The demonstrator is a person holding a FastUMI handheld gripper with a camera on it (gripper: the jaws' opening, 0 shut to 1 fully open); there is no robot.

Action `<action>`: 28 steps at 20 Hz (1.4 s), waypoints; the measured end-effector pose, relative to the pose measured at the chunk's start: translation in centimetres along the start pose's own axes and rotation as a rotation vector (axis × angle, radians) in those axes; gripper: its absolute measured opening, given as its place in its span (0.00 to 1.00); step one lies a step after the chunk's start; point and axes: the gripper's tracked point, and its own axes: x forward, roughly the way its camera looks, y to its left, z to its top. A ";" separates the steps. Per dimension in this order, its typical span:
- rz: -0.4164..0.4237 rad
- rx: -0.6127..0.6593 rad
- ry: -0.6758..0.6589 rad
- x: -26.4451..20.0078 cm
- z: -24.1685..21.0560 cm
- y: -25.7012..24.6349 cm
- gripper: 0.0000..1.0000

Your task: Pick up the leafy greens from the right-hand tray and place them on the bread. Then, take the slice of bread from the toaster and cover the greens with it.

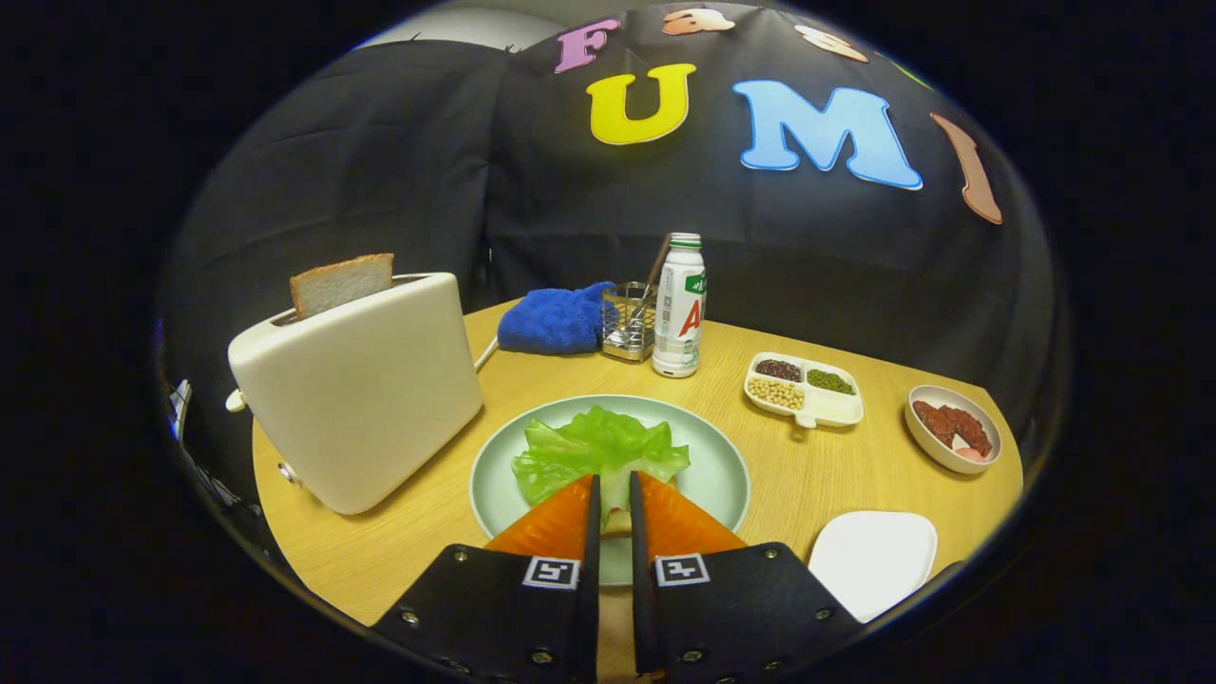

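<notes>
The leafy greens (594, 442) lie spread on a pale green plate (722, 456) just ahead of my fingers. Their pale stalk runs back into the narrow gap between the fingers. My gripper (615, 486) is shut on that stalk, low over the plate. A sliver of bread (617, 522) shows under the stalk between the fingers; the rest of it is hidden by the greens. A cream toaster (366, 389) stands left of the plate, with a slice of bread (342, 282) sticking up from its slot. The white right-hand tray (874, 560) sits bare beside my right finger.
Beyond the plate stand a white bottle (680, 309), a wire holder (629, 321) and a blue cloth (553, 321). A divided dish of beans (806, 388) and a bowl of red pieces (953, 427) sit at the right. The round wooden table's edge curves close behind the toaster.
</notes>
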 end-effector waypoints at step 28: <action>-0.068 0.037 -0.370 -9.4 7.2 5.9 0.39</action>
